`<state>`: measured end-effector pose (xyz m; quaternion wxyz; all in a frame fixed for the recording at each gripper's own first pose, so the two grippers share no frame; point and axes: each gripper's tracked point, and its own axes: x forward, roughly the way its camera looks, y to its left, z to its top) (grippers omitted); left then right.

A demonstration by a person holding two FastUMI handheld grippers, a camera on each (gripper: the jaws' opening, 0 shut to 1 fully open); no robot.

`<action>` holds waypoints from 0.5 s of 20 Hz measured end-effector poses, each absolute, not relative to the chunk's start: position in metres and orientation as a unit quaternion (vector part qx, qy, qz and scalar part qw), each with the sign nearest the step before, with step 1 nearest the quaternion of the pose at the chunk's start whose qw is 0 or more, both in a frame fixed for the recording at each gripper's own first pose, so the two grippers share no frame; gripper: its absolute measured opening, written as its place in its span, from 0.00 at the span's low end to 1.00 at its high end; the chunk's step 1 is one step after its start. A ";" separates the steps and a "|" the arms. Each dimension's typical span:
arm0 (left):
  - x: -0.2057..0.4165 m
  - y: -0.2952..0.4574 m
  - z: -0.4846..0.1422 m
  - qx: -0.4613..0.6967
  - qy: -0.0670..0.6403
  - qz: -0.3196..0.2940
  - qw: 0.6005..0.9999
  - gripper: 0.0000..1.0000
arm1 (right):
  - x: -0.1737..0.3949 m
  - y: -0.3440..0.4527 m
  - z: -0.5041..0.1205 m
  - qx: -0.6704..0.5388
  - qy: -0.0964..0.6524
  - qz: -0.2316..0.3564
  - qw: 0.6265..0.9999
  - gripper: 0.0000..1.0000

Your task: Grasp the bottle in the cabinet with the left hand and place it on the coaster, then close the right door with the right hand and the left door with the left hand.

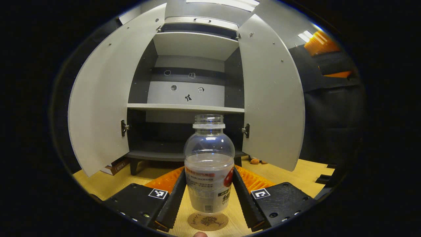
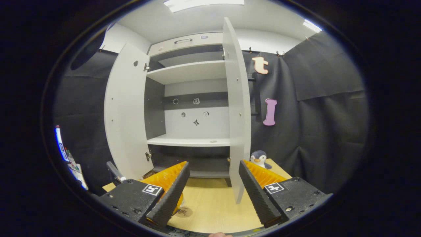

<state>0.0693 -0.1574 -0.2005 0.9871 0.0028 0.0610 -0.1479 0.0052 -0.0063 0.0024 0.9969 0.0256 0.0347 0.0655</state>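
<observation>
In front of the open cabinet (image 1: 194,98), both doors wide, the bottle (image 1: 209,168) hangs just above the coaster (image 1: 208,221).
The left gripper (image 1: 209,194) pinches its labelled lower body; likely light, thin-walled and slick, so hold low and gently. The right gripper (image 2: 213,184) gapes empty near the right door (image 2: 237,112).

I am working in a staged recording booth, not a real home. Black cloth (image 2: 315,108) drapes the walls around a lone grey cabinet (image 2: 194,98) with both doors open, standing on a pale wooden tabletop (image 2: 213,204). A toy penguin (image 2: 260,159) sits beside it, and strip lights (image 2: 200,3) glare overhead.
</observation>
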 end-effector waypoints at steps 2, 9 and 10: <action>0.067 -0.158 -0.215 0.006 0.062 -0.148 0.987 0.77 | 0.005 -0.006 0.001 0.025 0.041 0.064 0.997 0.93; 0.061 -0.153 -0.249 0.004 0.079 -0.137 0.987 0.80 | 0.002 -0.013 -0.006 0.015 0.059 0.057 0.997 0.93; 0.059 -0.152 -0.251 0.007 0.077 -0.134 0.988 0.77 | 0.003 -0.012 -0.006 0.019 0.060 0.057 0.996 0.93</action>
